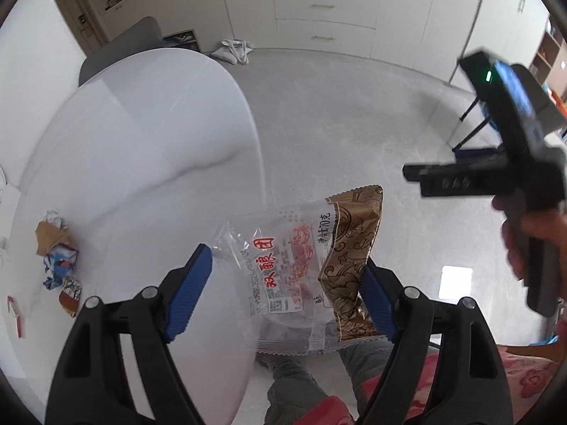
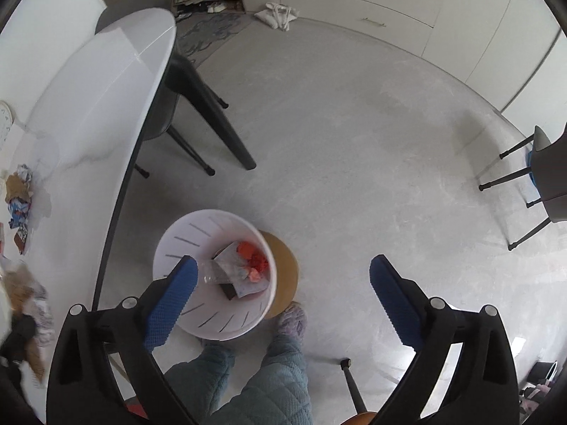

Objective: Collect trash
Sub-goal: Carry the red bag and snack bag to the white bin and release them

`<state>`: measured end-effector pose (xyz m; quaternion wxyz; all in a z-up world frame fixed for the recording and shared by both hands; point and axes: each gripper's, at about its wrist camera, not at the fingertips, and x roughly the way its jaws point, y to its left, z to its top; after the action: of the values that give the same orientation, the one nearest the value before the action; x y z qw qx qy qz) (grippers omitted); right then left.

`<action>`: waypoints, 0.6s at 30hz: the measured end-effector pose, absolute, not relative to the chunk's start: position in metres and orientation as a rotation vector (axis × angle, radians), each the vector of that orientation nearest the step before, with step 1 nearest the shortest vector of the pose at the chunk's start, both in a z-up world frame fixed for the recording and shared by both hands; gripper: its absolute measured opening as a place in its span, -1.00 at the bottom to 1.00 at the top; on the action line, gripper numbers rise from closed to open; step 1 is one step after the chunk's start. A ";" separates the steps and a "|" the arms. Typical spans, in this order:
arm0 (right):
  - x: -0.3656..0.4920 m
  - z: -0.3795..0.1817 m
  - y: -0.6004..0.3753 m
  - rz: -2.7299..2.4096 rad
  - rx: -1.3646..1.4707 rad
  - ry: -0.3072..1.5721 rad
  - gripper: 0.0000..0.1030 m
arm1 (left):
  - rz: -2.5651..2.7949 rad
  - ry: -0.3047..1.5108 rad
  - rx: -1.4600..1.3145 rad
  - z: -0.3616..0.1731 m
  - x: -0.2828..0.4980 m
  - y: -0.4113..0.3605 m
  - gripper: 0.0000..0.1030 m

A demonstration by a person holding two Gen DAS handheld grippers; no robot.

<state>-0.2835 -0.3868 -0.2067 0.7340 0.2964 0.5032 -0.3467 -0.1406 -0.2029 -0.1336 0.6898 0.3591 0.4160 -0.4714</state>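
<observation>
In the left wrist view my left gripper (image 1: 287,283) stands open just past the right edge of the white table (image 1: 141,141). A clear and gold snack wrapper (image 1: 312,276) with red print lies between its blue pads, touching the right pad (image 1: 377,304). The jaws are wide and not closed on it. My right gripper (image 2: 283,294) is open and empty, held above a white bin (image 2: 198,241) on the floor that holds red and grey scraps (image 2: 248,262). The right gripper's body also shows in the left wrist view (image 1: 514,163).
Crumpled wrappers and paper scraps (image 1: 56,251) lie on the table's left side, also in the right wrist view (image 2: 19,194). The bin stands on a round wooden stool (image 2: 283,272) by the table edge. Chairs (image 2: 545,177), my legs (image 2: 269,372) and cabinets (image 1: 326,10) surround bare floor.
</observation>
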 end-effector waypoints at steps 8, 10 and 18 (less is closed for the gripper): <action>-0.322 -0.211 -0.419 -0.798 0.692 1.119 0.95 | -1.001 0.953 0.948 -0.248 -0.188 -0.254 0.52; -0.326 -0.217 -0.425 -0.792 0.708 1.133 0.95 | -0.975 0.960 0.976 -0.272 -0.191 -0.258 0.63; -0.323 -0.228 -0.424 -0.760 0.707 1.178 0.95 | -0.980 0.946 0.982 -0.277 -0.193 -0.261 0.79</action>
<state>-0.3225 -0.4240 -0.2282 0.7074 0.3182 0.5305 -0.3419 -0.1934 -0.2614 -0.2772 0.6676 0.4354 0.4195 -0.4344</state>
